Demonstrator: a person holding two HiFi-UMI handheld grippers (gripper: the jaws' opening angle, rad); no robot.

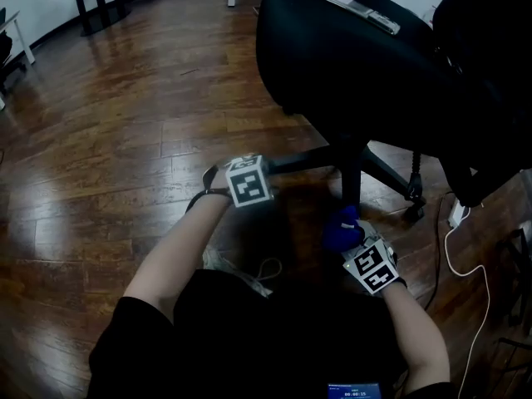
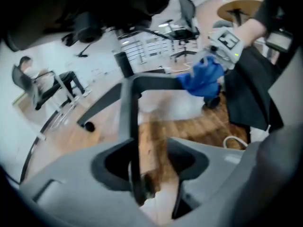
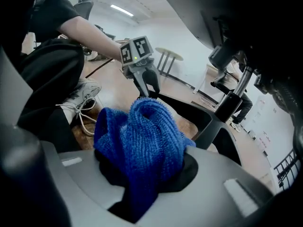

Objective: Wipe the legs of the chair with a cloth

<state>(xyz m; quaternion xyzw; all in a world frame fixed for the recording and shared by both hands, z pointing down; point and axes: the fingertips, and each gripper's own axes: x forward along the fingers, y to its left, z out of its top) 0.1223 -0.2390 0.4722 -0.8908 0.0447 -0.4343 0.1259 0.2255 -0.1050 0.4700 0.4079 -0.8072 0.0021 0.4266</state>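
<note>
Cloth (image 3: pixel 139 126) (blue, bunched) clamped in right gripper (image 3: pixel 144 171), near chair leg (image 1: pixel 386 171)

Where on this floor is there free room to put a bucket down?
The wood floor left of the chair legs, up to the dark furniture legs, is bare. Right of them it's crowded: a white cable trails there.

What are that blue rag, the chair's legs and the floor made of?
The blue cloth looks like knitted or microfibre fabric: rows of soft, fuzzy loops. The chair legs seem black matte plastic or painted metal; I can't tell which. The floor looks like glossy wood planks or laminate: seams, grain and reflections show.
</note>
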